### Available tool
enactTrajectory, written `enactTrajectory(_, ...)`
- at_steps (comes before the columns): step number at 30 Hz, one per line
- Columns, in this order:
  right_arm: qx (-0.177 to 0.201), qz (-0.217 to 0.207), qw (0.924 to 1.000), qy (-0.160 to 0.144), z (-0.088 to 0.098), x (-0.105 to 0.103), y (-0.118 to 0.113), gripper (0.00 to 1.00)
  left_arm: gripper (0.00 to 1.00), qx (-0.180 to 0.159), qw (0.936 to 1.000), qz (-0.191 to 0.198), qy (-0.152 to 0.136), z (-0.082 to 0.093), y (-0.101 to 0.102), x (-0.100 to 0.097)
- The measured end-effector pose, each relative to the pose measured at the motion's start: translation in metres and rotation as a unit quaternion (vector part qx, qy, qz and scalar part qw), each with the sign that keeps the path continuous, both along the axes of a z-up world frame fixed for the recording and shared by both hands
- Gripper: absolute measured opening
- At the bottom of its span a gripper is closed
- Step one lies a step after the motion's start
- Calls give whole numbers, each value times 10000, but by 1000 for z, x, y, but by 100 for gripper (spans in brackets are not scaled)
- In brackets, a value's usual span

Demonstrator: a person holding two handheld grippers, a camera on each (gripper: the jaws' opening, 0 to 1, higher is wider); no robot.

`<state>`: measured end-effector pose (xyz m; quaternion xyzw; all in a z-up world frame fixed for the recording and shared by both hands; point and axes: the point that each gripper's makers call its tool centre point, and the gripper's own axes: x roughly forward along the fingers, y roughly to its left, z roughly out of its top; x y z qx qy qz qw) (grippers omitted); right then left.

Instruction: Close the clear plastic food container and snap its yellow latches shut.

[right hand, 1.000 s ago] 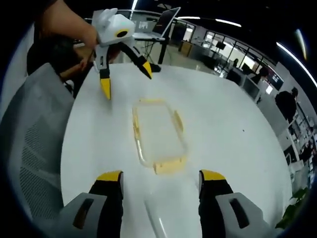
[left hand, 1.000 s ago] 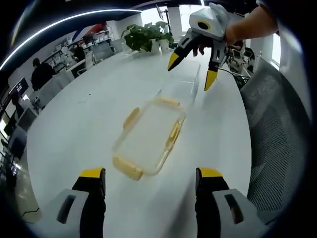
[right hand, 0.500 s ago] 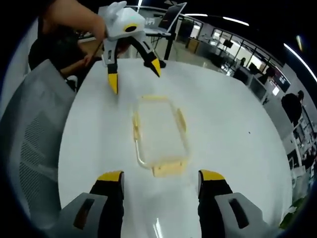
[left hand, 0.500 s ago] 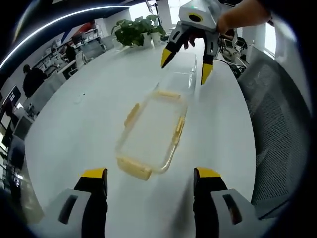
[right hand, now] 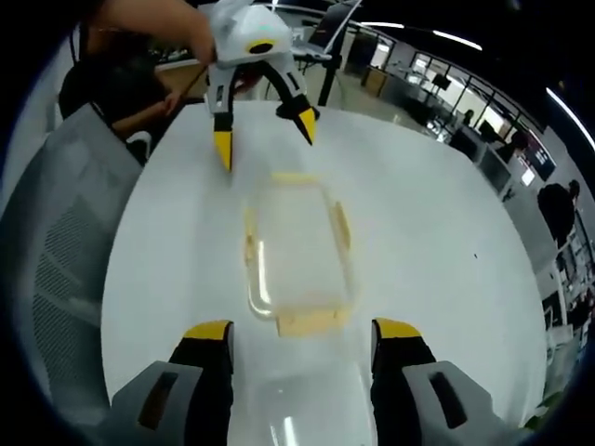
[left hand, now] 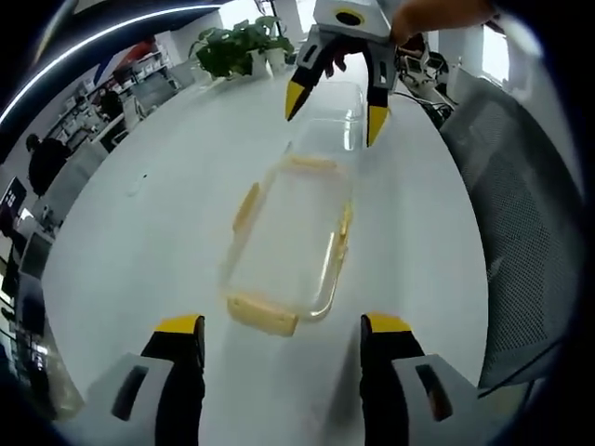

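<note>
Both views face each other closely across the shared container (left hand: 288,237) (opposite ends).

The left gripper (left hand: 280,334) hangs above the surface (left hand: 158,214) with its yellow-tipped fingers (left hand: 178,327) spread wide and empty. Opposite it, the right gripper (left hand: 332,105), held in a person's hand (left hand: 437,13), points down toward the surface, its fingers likewise parted, gripping nothing.

Both tools closed in on the lid (left hand: 284,243): right tool (left hand: 333,104) now over the clear container (left hand: 335,113)
</note>
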<state>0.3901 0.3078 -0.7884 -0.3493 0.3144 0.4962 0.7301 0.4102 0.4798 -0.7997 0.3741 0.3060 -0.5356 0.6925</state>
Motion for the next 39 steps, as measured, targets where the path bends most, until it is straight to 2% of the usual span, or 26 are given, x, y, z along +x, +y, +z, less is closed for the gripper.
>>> enactTrajectory(16, -127, 57, 9998, 128, -13, 8, 6, 59, 64, 113, 9998, -170, -9, -12, -1, 13)
enactTrajectory(21, -239, 167, 9995, 155, -16, 9, 7, 57, 60, 304, 9988, -382, -48, -17, -1, 12)
enactTrajectory(29, -455, 306, 9982, 235, -22, 13, 4, 54, 60, 382, 9981, -479, -35, -20, -3, 18)
enactTrajectory(35, -552, 369, 9970, 398, -27, 13, 3, 51, 59, 514, 9967, -623, -51, -25, -4, 22)
enactTrajectory(39, -544, 345, 9968, 468, -28, 15, 4, 51, 58, 464, 9969, -636, -16, -25, -7, 23)
